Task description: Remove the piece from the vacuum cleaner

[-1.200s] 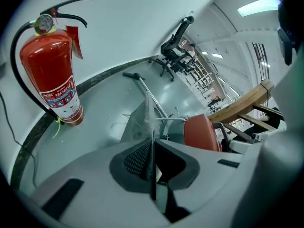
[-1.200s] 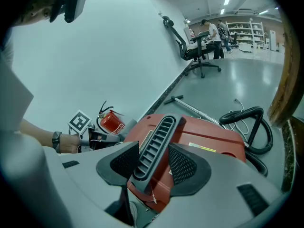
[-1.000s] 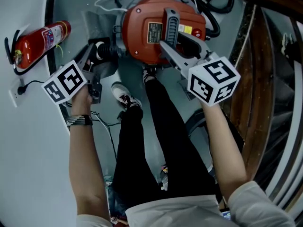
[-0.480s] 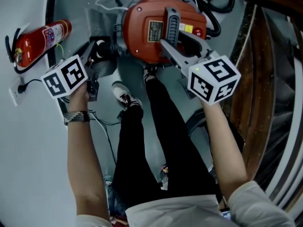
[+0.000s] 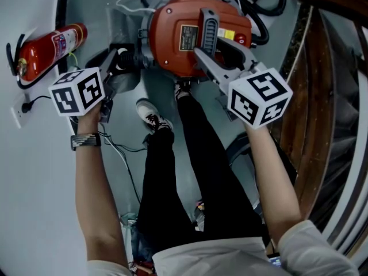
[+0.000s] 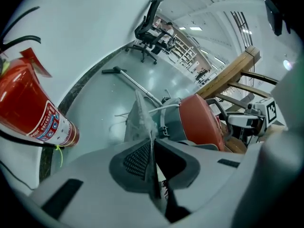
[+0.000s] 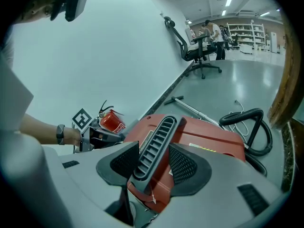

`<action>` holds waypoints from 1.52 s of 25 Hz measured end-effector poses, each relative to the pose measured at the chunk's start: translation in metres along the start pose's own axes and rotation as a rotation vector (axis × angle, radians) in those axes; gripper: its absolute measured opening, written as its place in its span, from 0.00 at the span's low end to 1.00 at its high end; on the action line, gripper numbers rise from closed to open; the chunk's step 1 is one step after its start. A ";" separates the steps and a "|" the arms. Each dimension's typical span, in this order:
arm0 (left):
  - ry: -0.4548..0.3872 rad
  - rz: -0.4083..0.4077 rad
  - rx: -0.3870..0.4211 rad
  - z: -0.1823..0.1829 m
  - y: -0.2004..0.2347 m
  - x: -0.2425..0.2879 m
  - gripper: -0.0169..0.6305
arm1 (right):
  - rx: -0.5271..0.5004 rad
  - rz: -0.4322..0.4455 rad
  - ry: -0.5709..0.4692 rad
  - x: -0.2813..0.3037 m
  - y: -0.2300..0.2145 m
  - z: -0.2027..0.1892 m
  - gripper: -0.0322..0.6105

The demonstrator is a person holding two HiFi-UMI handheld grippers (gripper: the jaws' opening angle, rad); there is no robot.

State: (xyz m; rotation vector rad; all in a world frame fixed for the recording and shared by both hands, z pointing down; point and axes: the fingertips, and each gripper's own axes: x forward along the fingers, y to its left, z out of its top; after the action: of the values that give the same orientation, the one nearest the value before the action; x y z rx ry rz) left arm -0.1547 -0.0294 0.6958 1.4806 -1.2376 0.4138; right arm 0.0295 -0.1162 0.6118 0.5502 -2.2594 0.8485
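The red vacuum cleaner (image 5: pixel 184 39) stands on the floor in front of my feet, seen also in the left gripper view (image 6: pixel 202 122). My right gripper (image 5: pixel 202 52) is shut on its black ribbed handle (image 7: pixel 154 146), one pad on each side. My left gripper (image 5: pixel 113 62) is just left of the machine. A thin grey filter-like piece (image 6: pixel 141 120) stands edge-on between its pads, which still pinch its lower edge while the jaws are opening. In the head view this grey piece (image 5: pixel 123 78) hangs beside the vacuum's left side.
A red fire extinguisher (image 5: pixel 49 50) stands against the wall on the left, near a wall socket (image 5: pixel 20 111) with a cable. A black hose (image 5: pixel 264 4) coils behind the vacuum. A wooden stair rail (image 5: pixel 322 85) runs along the right. The person's shoe (image 5: pixel 150 117) is below the vacuum.
My left gripper has shifted slightly left and up, away from the vacuum, and its cube has turned. The right gripper has stayed on the handle.
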 end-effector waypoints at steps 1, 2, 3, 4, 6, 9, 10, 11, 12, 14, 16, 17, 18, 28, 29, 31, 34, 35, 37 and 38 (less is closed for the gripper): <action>0.004 -0.001 0.020 0.001 0.000 0.000 0.07 | -0.001 0.001 0.001 0.000 0.000 0.000 0.35; 0.009 -0.002 0.045 0.002 0.000 0.000 0.07 | -0.003 0.002 0.002 0.000 0.000 0.000 0.35; 0.016 -0.002 0.072 0.003 -0.001 -0.001 0.08 | -0.005 0.004 0.003 0.001 0.001 0.000 0.35; 0.024 -0.001 0.100 0.004 -0.001 -0.001 0.08 | -0.008 0.005 0.004 0.001 0.001 0.001 0.35; 0.040 0.002 0.153 0.007 -0.003 0.000 0.08 | -0.014 0.005 0.006 0.001 0.000 0.001 0.35; 0.062 0.003 0.212 0.009 -0.006 0.001 0.08 | -0.017 0.004 0.009 0.000 0.000 0.000 0.35; 0.067 0.004 0.227 0.008 -0.006 0.002 0.08 | -0.018 0.004 0.009 0.001 0.000 0.000 0.35; 0.072 0.005 0.242 0.008 -0.006 0.002 0.08 | -0.018 0.005 0.010 0.001 0.001 0.000 0.35; 0.075 0.007 0.258 0.008 -0.007 0.001 0.08 | -0.018 0.007 0.010 0.001 0.001 0.000 0.35; 0.081 0.005 0.284 0.009 -0.007 0.001 0.08 | -0.019 0.014 0.011 0.001 0.001 0.000 0.35; 0.082 -0.004 0.302 0.009 -0.008 0.002 0.08 | -0.023 0.020 0.013 0.001 0.001 0.001 0.36; 0.082 -0.009 0.309 0.009 -0.009 0.002 0.08 | -0.025 0.021 0.013 0.001 0.001 0.001 0.36; 0.083 -0.013 0.316 0.009 -0.009 0.003 0.08 | -0.027 0.022 0.013 0.001 0.001 0.001 0.36; 0.110 0.015 0.397 0.010 -0.005 0.002 0.06 | -0.024 0.027 0.018 0.001 0.001 0.001 0.36; 0.097 0.018 0.361 0.011 0.001 0.001 0.06 | -0.023 0.028 0.017 0.001 0.001 0.001 0.36; 0.053 0.009 0.262 0.014 0.011 -0.004 0.06 | -0.018 0.028 0.011 0.001 0.002 0.001 0.36; 0.018 -0.004 0.209 0.015 0.013 -0.009 0.06 | -0.018 0.021 0.006 0.001 0.001 0.001 0.36; 0.015 -0.006 0.207 0.015 0.012 -0.009 0.06 | -0.019 0.018 0.005 0.001 0.000 0.001 0.36; 0.014 -0.006 0.206 0.014 0.010 -0.007 0.06 | -0.021 0.015 0.008 0.001 0.000 0.001 0.36; 0.014 -0.006 0.206 0.014 0.010 -0.006 0.06 | -0.021 0.015 0.011 0.001 0.000 0.000 0.36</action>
State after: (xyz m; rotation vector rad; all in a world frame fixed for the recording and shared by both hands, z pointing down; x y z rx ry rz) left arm -0.1706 -0.0375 0.6914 1.6513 -1.2079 0.5602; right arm 0.0285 -0.1165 0.6121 0.5176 -2.2627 0.8321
